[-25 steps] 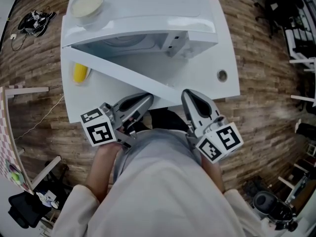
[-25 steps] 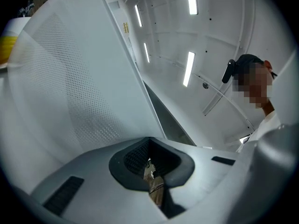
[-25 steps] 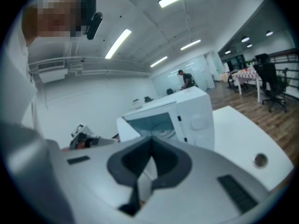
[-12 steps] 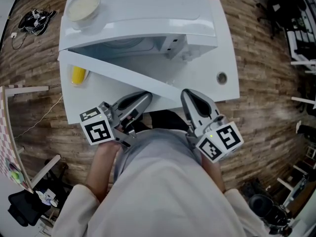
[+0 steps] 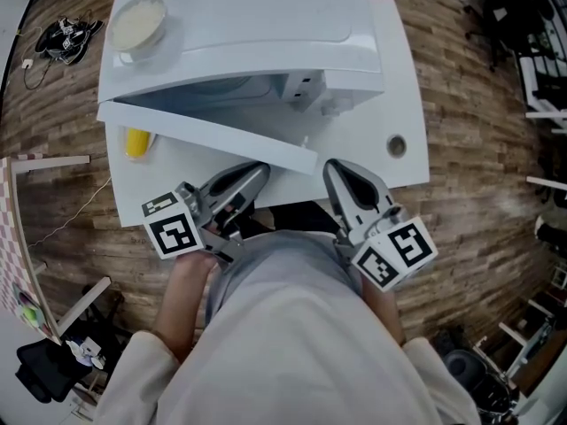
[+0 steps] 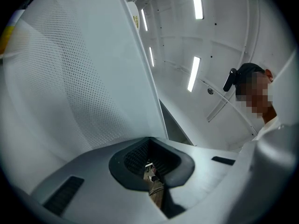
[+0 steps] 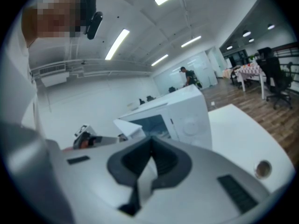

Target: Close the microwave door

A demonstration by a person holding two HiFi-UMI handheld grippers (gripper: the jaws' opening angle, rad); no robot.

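Note:
The white microwave [image 5: 257,25] stands on a white table [image 5: 403,104], and its door [image 5: 213,135] hangs partly open, slanting toward me. My left gripper [image 5: 255,175] is shut and empty, its tip right by the door's outer face near the free edge. In the left gripper view the perforated door panel [image 6: 79,78] fills the left side, just beyond the shut left gripper [image 6: 150,141]. My right gripper [image 5: 337,170] is shut and empty, just past the door's free end. The right gripper view shows the microwave [image 7: 187,118] and door [image 7: 128,127] beyond the right gripper [image 7: 150,146].
A bowl [image 5: 137,22] sits on top of the microwave at its left. A yellow cup [image 5: 135,142] stands on the table behind the door. The table has a cable hole [image 5: 396,146] at the right. Wooden floor surrounds the table; office chairs [image 5: 532,51] stand at the right.
The door has swung a little toward the microwave's front, lying at a flatter angle than a second ago. Both grippers have stayed nearly where they were.

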